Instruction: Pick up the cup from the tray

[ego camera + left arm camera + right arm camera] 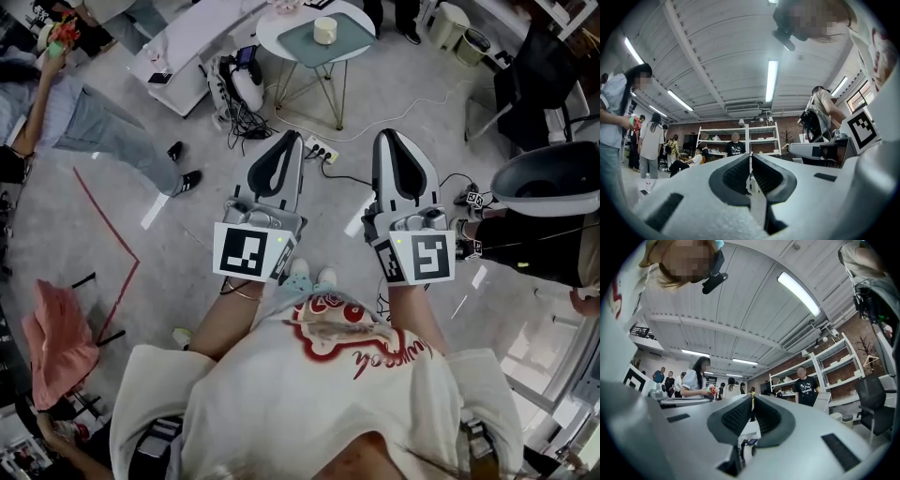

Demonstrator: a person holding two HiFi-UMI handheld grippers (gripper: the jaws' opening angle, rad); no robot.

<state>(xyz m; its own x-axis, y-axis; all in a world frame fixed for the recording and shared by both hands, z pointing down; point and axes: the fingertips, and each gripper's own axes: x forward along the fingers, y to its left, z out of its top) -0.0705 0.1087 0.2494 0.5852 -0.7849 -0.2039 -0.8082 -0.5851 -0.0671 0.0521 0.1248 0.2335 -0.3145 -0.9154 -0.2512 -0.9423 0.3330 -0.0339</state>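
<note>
An open-plan lab or studio workspace: a far brick wall (717,124) with white shelving (761,139), strip lights (771,80) on a ribbed ceiling, people (649,140) standing around, and a power strip (321,150) with cables on the grey floor (403,89).

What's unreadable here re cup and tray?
- cup: head view only, far off and small; handle and contents are unreadable.
- tray: its rim height is too small to judge.
- round table: far side cut off by the head view's top edge.
- Gripper views: both aim up at ceiling and shelves, so neither shows cup or tray. left tongs and right tongs are shut and empty.
</note>
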